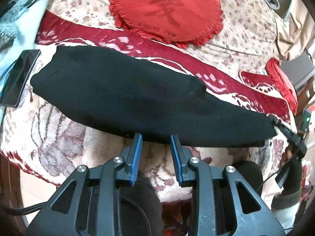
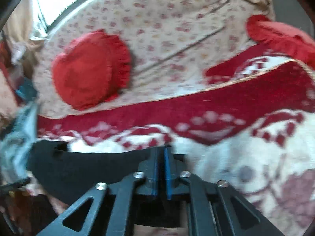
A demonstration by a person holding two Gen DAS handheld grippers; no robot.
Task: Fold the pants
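Pants (image 1: 137, 98), black, are lying across the patterned red-and-cream blanket (image 1: 59, 133) on the bed, already doubled into a long narrow band running from the upper left toward the lower right in my left wrist view. I'm judging them soft, limp and light, likely a knit or fleece: they will be sagging wherever unsupported, so I'm planning to take hold at the ends and along the near edge, not mid-panel. The surface is showing matte, with a small raised wrinkle near the middle. A round red cushion (image 1: 167, 11) is sitting well beyond them on the floral sheet (image 1: 246, 29), and a dark phone-like slab (image 1: 19, 78) is resting just beside the left end. My left gripper (image 1: 156, 137) is hovering at the near edge of the pants, jaws partly apart, nothing between the blue pads (image 1: 137, 143). My right gripper (image 2: 161, 151) is sitting at the right-hand end of the pants, jaws drawn together; the view is blurring, and I cannot tell whether cloth is pinched between them.
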